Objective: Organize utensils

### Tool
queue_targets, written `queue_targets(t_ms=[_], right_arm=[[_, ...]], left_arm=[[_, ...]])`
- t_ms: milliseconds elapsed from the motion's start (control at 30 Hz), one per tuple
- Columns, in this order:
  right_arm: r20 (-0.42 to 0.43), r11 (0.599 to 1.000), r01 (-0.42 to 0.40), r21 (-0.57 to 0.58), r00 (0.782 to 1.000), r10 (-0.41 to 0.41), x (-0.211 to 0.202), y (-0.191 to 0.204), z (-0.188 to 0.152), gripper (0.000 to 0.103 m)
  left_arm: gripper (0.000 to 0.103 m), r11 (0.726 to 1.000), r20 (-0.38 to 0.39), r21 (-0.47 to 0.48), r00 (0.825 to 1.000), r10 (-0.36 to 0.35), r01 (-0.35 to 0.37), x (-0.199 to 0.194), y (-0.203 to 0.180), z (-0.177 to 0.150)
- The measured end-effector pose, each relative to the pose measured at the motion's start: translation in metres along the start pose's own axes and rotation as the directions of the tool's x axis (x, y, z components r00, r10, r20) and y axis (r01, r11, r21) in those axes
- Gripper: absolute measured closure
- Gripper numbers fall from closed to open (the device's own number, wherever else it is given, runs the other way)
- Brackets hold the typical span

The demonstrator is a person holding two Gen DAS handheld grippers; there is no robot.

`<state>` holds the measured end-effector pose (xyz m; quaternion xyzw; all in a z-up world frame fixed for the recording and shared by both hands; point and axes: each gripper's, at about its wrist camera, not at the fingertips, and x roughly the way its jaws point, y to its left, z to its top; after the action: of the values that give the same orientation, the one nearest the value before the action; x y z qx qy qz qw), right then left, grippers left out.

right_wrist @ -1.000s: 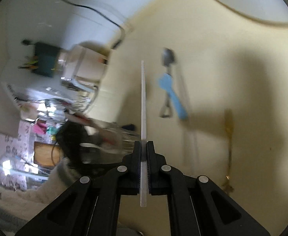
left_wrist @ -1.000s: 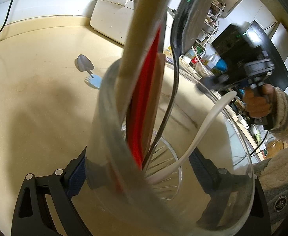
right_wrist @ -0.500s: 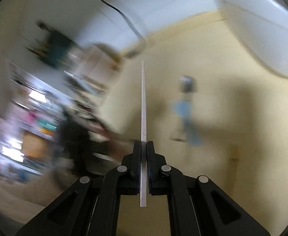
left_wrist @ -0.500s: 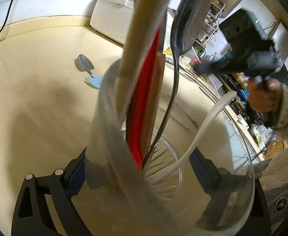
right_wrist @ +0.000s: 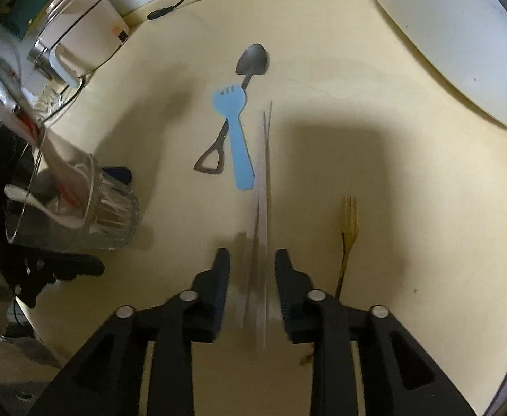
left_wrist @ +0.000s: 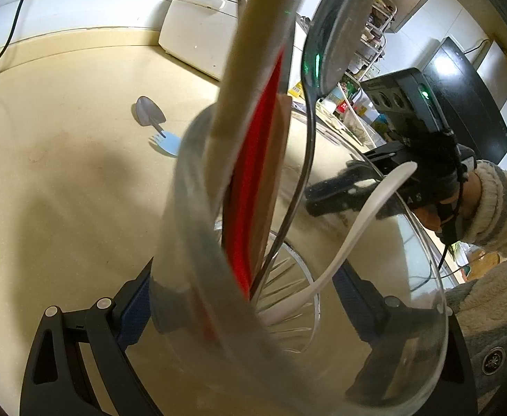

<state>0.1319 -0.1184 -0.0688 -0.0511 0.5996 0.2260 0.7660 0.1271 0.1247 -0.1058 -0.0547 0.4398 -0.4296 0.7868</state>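
My left gripper (left_wrist: 244, 277) is shut on a clear glass jar (left_wrist: 191, 208), one pad on each side of it. The jar holds a wooden handle (left_wrist: 253, 52), a red utensil (left_wrist: 253, 180), a dark spoon (left_wrist: 336, 34) and a white spoon (left_wrist: 357, 228). My right gripper (right_wrist: 251, 254) points down at the beige counter (right_wrist: 409, 190), its jaws opening. A thin white utensil (right_wrist: 262, 208), seen edge-on and blurred, stands between them, untouched by the pads. A blue fork (right_wrist: 236, 131), a metal spoon (right_wrist: 251, 62) and a golden fork (right_wrist: 348, 228) lie on the counter.
A white rice cooker (left_wrist: 201, 27) stands at the back of the counter. A white jug appliance (right_wrist: 76, 41) and a black cable (right_wrist: 170, 7) sit by the wall. A fleece sleeve (left_wrist: 489, 201) shows behind the right gripper (left_wrist: 326, 194).
The right gripper has tipped down towards the counter and its jaws have parted, letting go of the thin white utensil. The left gripper and jar have stayed still.
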Motion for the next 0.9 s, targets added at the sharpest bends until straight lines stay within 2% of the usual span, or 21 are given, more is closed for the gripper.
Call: queue_targets(t_ms=[100, 233, 333, 433, 533, 600, 700, 900], right_arm=[[-0.034, 0.996, 0.073, -0.053, 0.997, -0.074, 0.011, 0.009, -0.001, 0.075], [-0.032, 0.987, 0.120, -0.103, 0.992, -0.124, 0.016, 0.024, 0.003, 0.075], [-0.036, 0.974, 0.187, -0.129, 0.981, -0.193, 0.020, 0.033, 0.008, 0.074], [-0.037, 0.978, 0.204, -0.036, 0.978, -0.205, 0.018, 0.020, 0.012, 0.069], [-0.037, 0.985, 0.173, -0.004, 0.984, -0.173, 0.014, 0.013, 0.011, 0.069], [-0.038, 0.987, 0.158, -0.022, 0.987, -0.159, 0.014, 0.016, 0.010, 0.069], [-0.032, 0.978, 0.191, -0.077, 0.980, -0.194, 0.017, 0.025, 0.011, 0.069], [-0.026, 0.979, 0.186, -0.087, 0.982, -0.189, 0.016, 0.024, 0.017, 0.071]], left_arm=[[0.008, 1.000, 0.000, 0.000, 1.000, 0.000, 0.000, 0.000, 0.000, 0.000], [0.008, 1.000, 0.000, 0.000, 1.000, 0.000, 0.000, 0.000, 0.000, 0.000], [0.008, 1.000, 0.000, 0.001, 1.000, 0.000, 0.000, 0.000, 0.000, 0.000], [0.008, 1.000, 0.000, 0.000, 1.000, 0.000, 0.000, 0.000, 0.001, 0.000], [0.008, 1.000, 0.001, -0.003, 1.000, -0.004, 0.004, -0.001, 0.001, 0.000], [0.008, 1.000, 0.001, -0.003, 1.000, -0.004, 0.004, -0.001, 0.001, 0.000], [0.008, 1.000, 0.001, -0.002, 1.000, -0.003, 0.003, -0.001, 0.002, 0.000], [0.008, 1.000, 0.000, -0.001, 1.000, -0.002, 0.002, 0.000, 0.002, 0.000]])
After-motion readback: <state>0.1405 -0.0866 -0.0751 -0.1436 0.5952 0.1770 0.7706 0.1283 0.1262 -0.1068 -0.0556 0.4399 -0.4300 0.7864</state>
